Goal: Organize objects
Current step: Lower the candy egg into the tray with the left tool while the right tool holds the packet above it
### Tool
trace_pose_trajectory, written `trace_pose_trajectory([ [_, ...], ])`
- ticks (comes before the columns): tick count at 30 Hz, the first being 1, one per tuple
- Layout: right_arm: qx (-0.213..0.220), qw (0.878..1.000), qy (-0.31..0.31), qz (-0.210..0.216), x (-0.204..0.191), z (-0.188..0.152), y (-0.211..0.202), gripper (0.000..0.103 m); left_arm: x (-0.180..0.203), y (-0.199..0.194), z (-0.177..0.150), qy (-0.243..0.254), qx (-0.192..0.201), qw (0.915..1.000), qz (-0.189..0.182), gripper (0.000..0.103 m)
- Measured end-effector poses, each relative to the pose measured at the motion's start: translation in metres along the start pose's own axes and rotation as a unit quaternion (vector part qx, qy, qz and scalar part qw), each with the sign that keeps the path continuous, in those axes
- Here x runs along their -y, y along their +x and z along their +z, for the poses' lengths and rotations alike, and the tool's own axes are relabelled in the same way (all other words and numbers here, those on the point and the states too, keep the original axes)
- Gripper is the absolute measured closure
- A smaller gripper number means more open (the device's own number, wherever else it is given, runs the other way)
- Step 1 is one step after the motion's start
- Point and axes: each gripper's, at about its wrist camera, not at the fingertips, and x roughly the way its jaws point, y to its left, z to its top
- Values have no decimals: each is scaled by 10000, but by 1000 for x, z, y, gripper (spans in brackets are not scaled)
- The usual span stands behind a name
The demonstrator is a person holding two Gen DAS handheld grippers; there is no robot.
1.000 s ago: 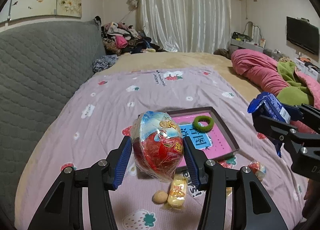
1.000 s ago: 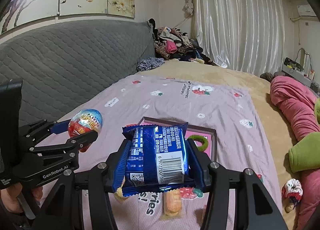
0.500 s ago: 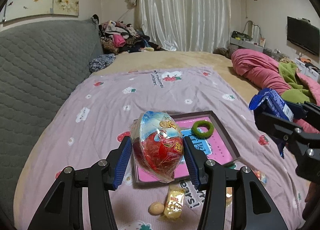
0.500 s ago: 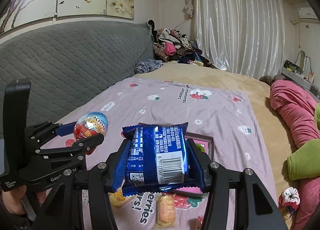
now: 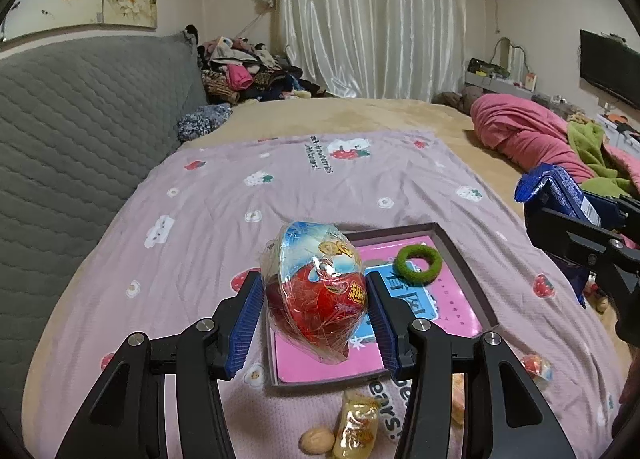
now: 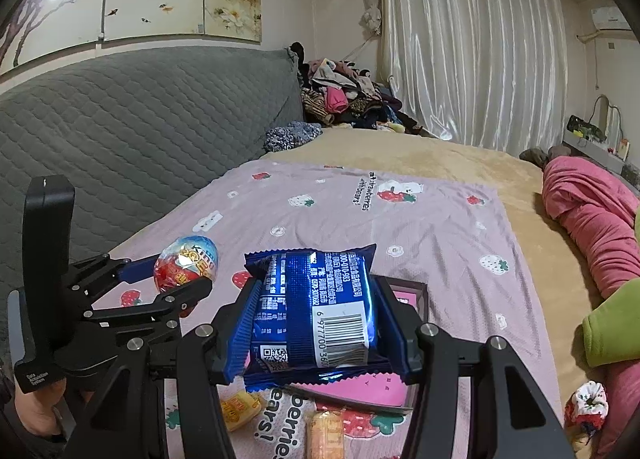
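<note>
Two tools were loaded: the left tool (image 5: 316, 311) clamped a wrapped toy egg (image 5: 316, 291), the right tool (image 6: 316, 323) a blue snack packet (image 6: 316, 311). Both hung above the pink tray (image 5: 460, 255) on the bed, apparently for depositing together.

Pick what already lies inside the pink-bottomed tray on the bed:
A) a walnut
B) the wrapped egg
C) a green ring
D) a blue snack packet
C: the green ring rests on the tray floor, and nothing else is seen lying in it.
</note>
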Motion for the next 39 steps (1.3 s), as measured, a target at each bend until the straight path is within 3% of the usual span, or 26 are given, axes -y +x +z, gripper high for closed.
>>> trace_pose_trajectory([
  [18, -281, 9990, 317, -128, 26, -38, 65, 47, -4, 85, -34, -67, -472, 9989, 23, 50],
  [39, -677, 9953, 570, -398, 47, -87, 132, 47, -9, 147, -77, -16, -699, 9976, -15, 50],
])
